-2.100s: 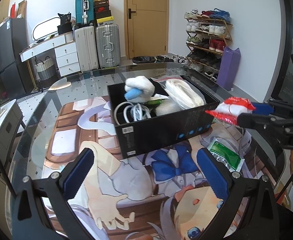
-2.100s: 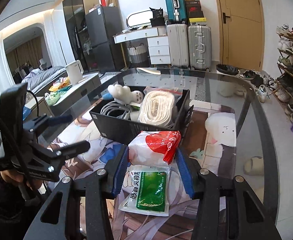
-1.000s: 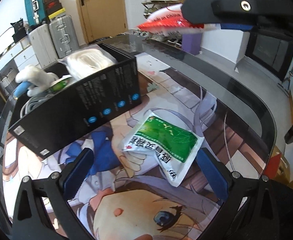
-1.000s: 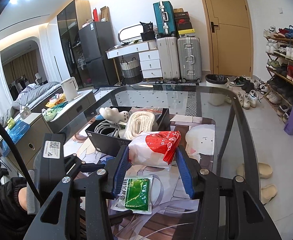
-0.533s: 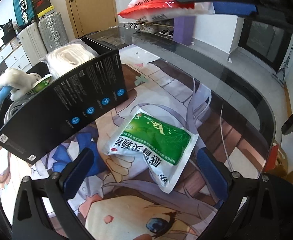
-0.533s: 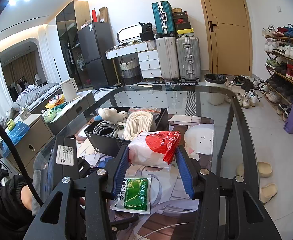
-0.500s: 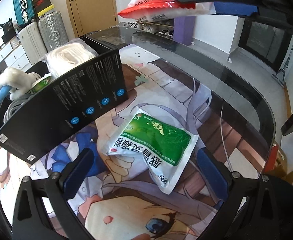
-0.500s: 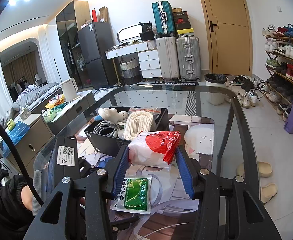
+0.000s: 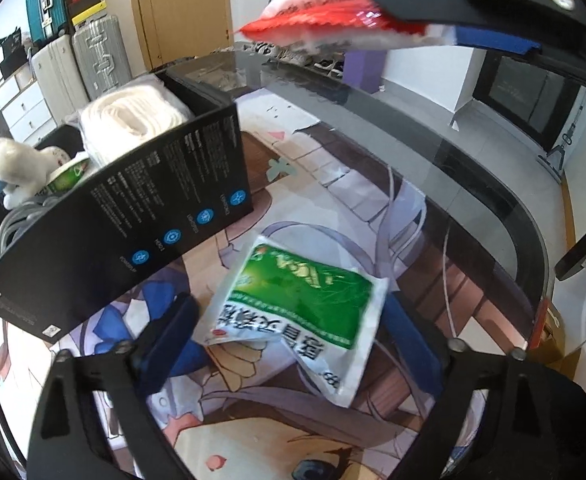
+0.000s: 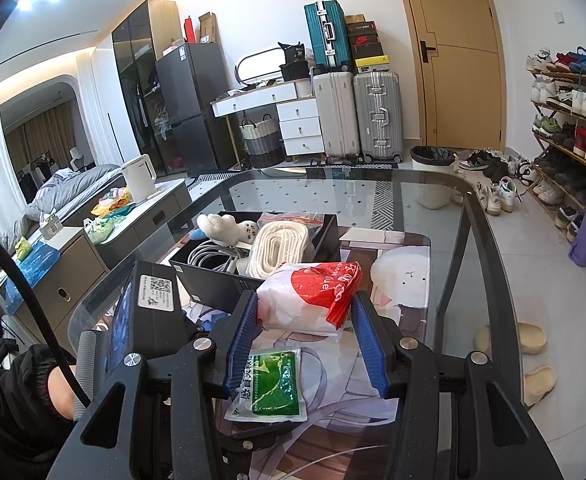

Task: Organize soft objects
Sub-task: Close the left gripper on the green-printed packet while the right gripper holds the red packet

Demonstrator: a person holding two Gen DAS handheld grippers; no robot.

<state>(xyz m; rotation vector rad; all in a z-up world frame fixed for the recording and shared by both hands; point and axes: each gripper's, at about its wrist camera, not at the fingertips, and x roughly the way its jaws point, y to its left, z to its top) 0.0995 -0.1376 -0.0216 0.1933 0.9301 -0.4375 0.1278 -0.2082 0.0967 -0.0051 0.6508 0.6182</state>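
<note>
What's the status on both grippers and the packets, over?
Right gripper shut on red-and-white packet, held above table. Left gripper closing around green packet, pads not yet pressing. Black box close beside.

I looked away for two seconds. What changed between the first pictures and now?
The left hand-held gripper swung from facing the black box down over the green packet, its jaws just closing around it, not yet pressing. The right hand-held gripper lifted the red-and-white packet, grip unchanged. The box stayed put.
</note>
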